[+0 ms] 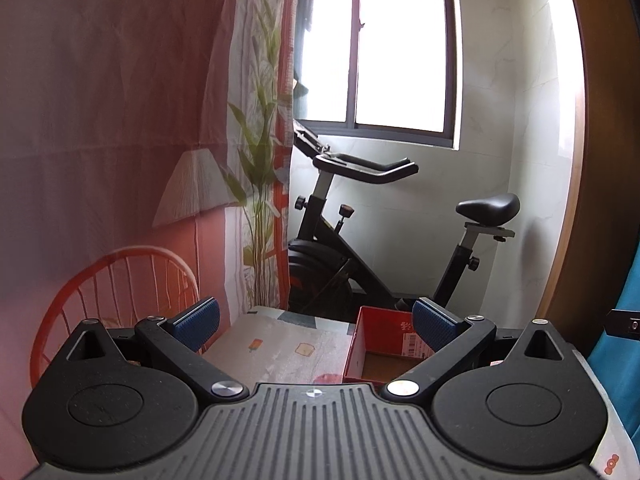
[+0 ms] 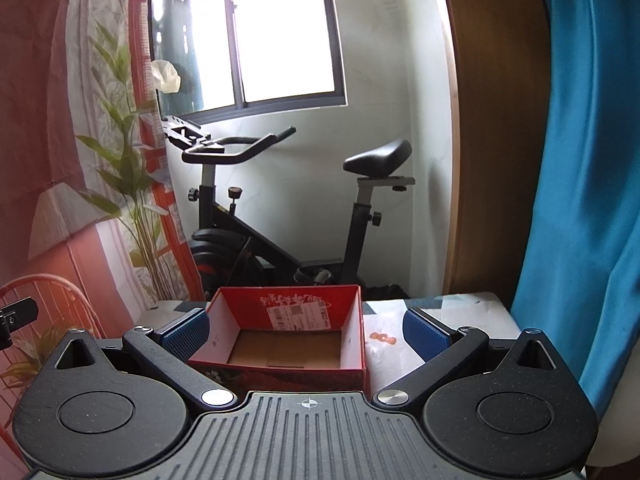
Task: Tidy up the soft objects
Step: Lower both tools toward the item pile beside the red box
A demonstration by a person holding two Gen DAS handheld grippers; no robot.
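Left gripper (image 1: 316, 326): held level above the near part of the table, jaws spread wide, nothing between the blue pads (image 1: 198, 322). Right gripper (image 2: 306, 330): likewise held level, jaws spread wide and empty, blue pads (image 2: 424, 334) flanking the view ahead. Red box (image 2: 280, 376): set directly in front of the right gripper and framed between its fingers; seen ahead and to the right of the left gripper (image 1: 362, 352), partly hidden behind its right finger. The box is an open cardboard carton, red outside, with a bare brown floor, white printed script and a shipping label on the far inner wall; nothing is seen inside it. Table (image 2: 440, 316): covered by a pale patterned cloth, extending under and beyond both grippers. Soft objects: none can be made out in either view. Step judged in hand: the start, with the container placed and no item yet taken. Next move is judged to call for the soft items to be located outside the present views, one to be pinched lightly, then carried over the box. Beyond the table: exercise bike (image 2: 280, 216), window (image 2: 280, 32), printed curtain (image 1: 120, 120), blue cloth (image 2: 580, 160) to the right.
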